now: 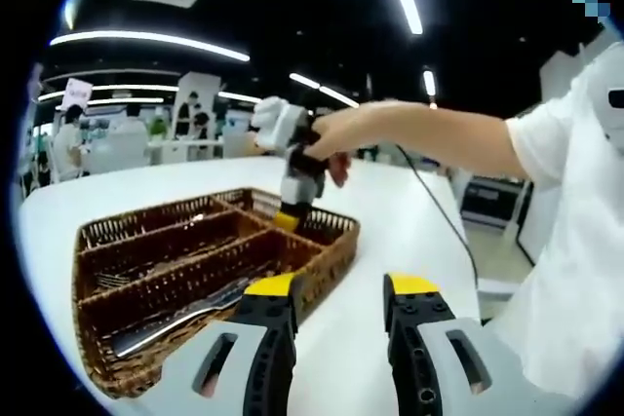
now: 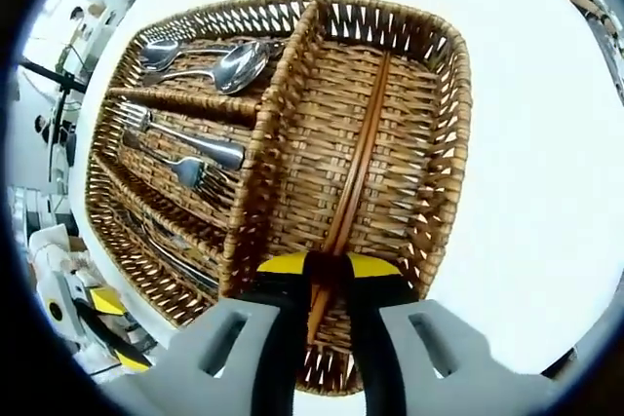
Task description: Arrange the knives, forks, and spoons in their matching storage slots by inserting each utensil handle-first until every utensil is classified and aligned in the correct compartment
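Over the wide compartment of the wicker tray (image 2: 444, 133), the right gripper (image 2: 329, 270) pinches a pair of brown chopsticks (image 2: 359, 143), jaws pressed onto their near end at 6 o'clock. Spoons (image 2: 229, 63), forks (image 2: 185, 148) and knives (image 2: 171, 252) lie in the narrow slots from 11 to 8 o'clock. The left gripper (image 1: 338, 289) hangs off the tray, jaws spread. Risk — released while tilted, the sticks could roll apart or snag the weave.
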Tool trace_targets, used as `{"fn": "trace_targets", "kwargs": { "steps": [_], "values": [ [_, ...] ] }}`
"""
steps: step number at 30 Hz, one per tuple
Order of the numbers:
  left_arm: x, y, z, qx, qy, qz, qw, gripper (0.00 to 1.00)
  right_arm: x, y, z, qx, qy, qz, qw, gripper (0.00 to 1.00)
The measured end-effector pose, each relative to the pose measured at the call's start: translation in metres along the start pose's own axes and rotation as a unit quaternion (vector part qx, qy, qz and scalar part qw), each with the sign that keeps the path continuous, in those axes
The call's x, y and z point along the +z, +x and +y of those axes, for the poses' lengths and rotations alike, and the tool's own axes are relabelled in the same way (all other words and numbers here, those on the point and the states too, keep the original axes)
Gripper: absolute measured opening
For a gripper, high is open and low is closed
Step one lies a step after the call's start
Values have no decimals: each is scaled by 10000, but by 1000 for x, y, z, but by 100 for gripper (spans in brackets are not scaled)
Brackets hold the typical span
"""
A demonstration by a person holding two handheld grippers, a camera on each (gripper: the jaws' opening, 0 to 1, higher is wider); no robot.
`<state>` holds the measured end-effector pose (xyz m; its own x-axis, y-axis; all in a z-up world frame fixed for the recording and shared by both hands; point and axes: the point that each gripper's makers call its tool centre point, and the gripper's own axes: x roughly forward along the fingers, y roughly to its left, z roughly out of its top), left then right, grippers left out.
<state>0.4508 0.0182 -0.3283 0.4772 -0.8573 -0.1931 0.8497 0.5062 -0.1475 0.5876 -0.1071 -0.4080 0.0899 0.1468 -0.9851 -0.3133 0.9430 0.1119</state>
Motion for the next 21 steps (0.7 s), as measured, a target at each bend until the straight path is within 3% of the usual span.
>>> {"fn": "trace_targets", "kwargs": {
  "steps": [21],
  "values": [
    [-3,4,-1,-8,-16,76,10000,34,-7,-1,0,-128,-320,-136,9993,12]
  ]
}}
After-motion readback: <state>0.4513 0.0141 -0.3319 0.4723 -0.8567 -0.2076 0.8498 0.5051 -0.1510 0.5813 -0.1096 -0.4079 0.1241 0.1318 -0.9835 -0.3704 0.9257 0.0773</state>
